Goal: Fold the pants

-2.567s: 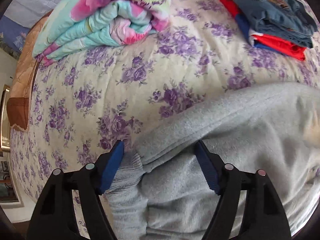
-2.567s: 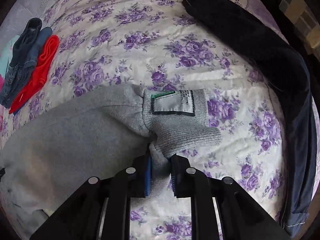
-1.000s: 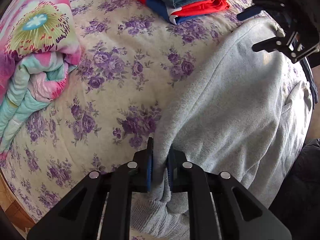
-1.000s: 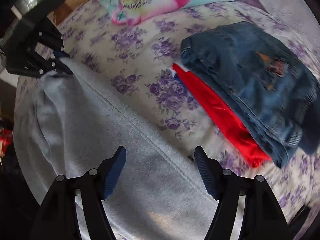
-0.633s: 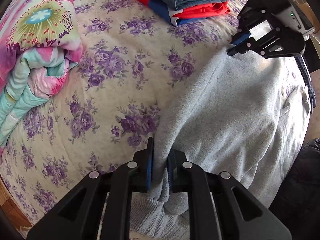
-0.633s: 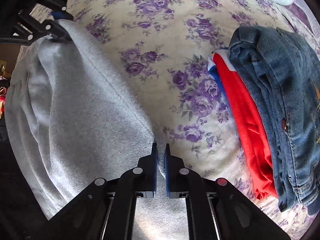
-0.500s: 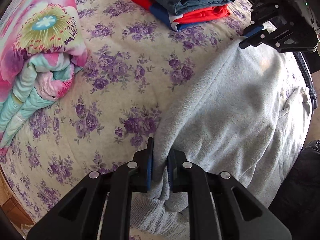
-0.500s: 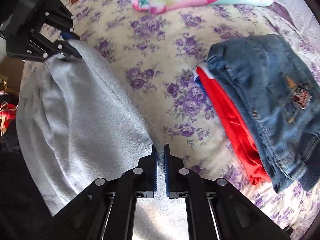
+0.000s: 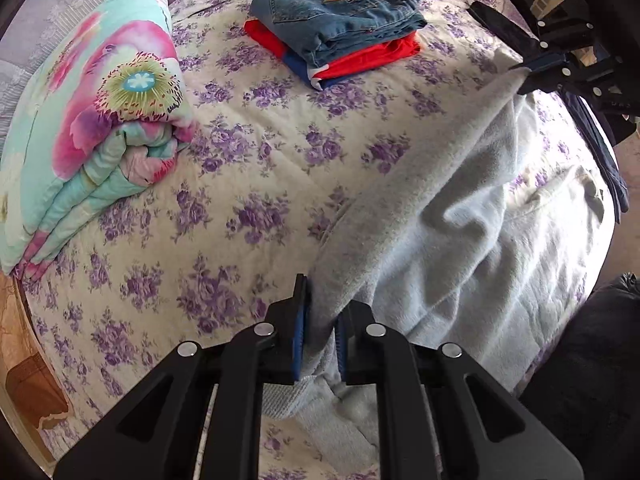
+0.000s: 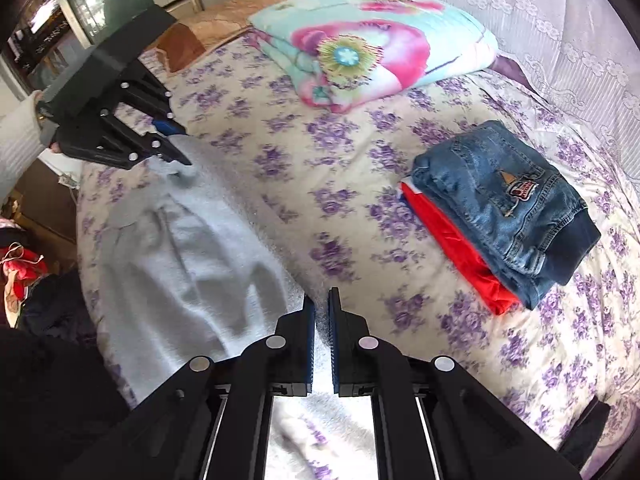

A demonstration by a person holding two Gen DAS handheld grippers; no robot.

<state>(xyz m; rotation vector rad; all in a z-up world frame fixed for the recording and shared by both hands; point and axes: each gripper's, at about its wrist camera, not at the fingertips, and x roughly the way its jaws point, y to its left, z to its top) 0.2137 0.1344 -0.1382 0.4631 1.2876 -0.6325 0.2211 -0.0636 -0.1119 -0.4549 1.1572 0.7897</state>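
The grey fleece pants (image 9: 472, 232) lie across the near side of the flowered bed, raised along their far edge. My left gripper (image 9: 320, 328) is shut on the pants' folded edge near the ribbed cuff. My right gripper (image 10: 321, 320) is shut on the same edge at its other end. In the left wrist view the right gripper (image 9: 524, 66) holds the fabric up at the upper right. In the right wrist view the left gripper (image 10: 176, 152) pinches the pants (image 10: 188, 256) at the upper left.
A folded stack of blue jeans over red clothes (image 9: 344, 20) lies on the bedspread (image 9: 248, 152) beyond the pants. A folded floral quilt (image 9: 88, 120) sits at the left. Dark clothing (image 9: 592, 136) hangs at the bed's right edge.
Both grippers, shut on the pants' edge, have lifted it off the bed. The cloth between them now sags in loose folds, and the view has pulled back from the bed.
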